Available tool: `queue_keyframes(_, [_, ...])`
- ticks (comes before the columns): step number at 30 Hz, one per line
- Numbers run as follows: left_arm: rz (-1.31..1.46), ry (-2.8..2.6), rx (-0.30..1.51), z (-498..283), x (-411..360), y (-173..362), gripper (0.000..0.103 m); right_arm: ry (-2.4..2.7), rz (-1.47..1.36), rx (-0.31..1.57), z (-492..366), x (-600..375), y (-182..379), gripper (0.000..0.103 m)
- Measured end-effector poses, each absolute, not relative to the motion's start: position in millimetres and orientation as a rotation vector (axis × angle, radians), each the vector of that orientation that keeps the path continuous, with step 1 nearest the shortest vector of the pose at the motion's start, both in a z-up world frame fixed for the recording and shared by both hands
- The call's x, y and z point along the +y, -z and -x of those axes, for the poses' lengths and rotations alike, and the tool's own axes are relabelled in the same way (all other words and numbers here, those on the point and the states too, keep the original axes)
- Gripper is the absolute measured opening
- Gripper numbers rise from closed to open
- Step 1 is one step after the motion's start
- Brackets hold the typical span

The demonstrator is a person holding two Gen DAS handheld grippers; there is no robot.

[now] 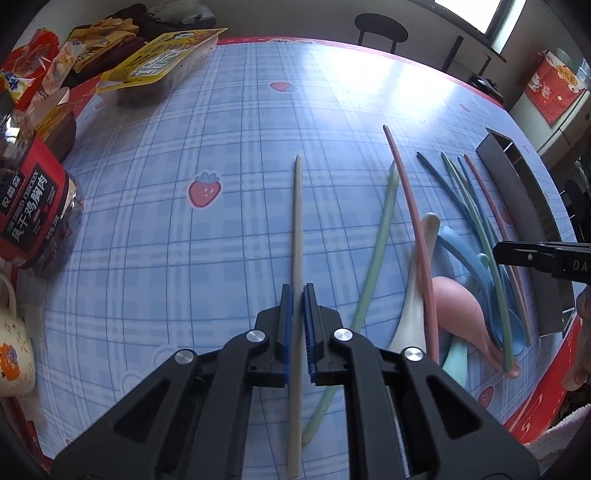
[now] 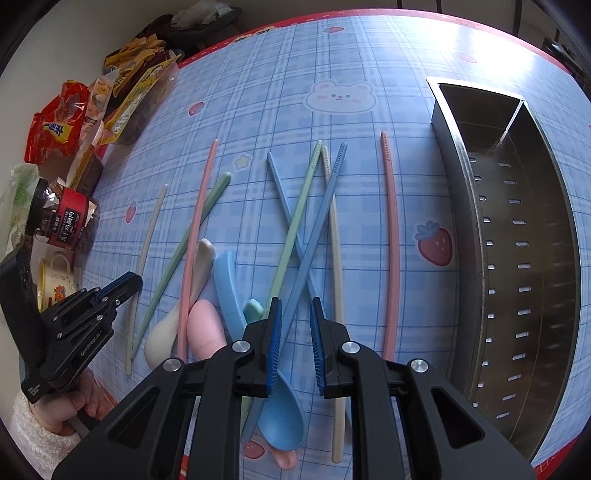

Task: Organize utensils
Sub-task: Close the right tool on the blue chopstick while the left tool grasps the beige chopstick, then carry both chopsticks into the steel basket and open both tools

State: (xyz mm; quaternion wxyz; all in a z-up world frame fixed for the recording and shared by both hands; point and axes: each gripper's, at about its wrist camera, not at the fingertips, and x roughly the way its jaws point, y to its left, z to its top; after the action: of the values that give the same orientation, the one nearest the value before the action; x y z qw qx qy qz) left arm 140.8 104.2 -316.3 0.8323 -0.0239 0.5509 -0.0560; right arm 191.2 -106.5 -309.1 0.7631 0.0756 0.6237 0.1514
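Observation:
My left gripper (image 1: 297, 295) is shut on a beige chopstick (image 1: 297, 221) that runs forward between its blue pads over the table. My right gripper (image 2: 296, 314) is open above a crossed pile of blue, green and beige chopsticks (image 2: 317, 218) and a blue spoon (image 2: 282, 413). A pink spoon (image 2: 205, 328), a white spoon (image 2: 166, 336) and a light blue spoon (image 2: 227, 284) lie to its left. A pink chopstick (image 2: 391, 236) lies alone to the right. The steel utensil holder (image 2: 517, 258) lies on its side at the right, empty.
The table has a blue plaid cloth (image 1: 184, 258) with strawberries. Snack packets (image 1: 162, 59), a red-labelled jar (image 1: 33, 206) and a mug (image 1: 11, 350) crowd the left edge. A dark stool (image 1: 380, 27) stands beyond the far edge.

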Motion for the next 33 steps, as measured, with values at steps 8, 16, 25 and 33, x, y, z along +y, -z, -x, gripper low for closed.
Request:
queue_keyframes(8, [0.173, 0.104, 1.188, -110, 109, 319, 0.011, -0.329, -0.154, 1.379, -190, -101, 311, 0.016])
queue_keyframes(16, [0.141, 0.093, 1.177, -100, 103, 319, 0.011, -0.337, -0.121, 1.38, -181, -94, 317, 0.011])
queue_keyframes(25, [0.176, 0.09, 1.16, -99, 110, 320, 0.012, -0.378, -0.111, 1.268, -159, -102, 292, 0.007])
queue_keyframes(33, [0.113, 0.084, 1.148, -96, 99, 318, 0.011, -0.376, -0.131, 1.206, -137, -119, 278, 0.007])
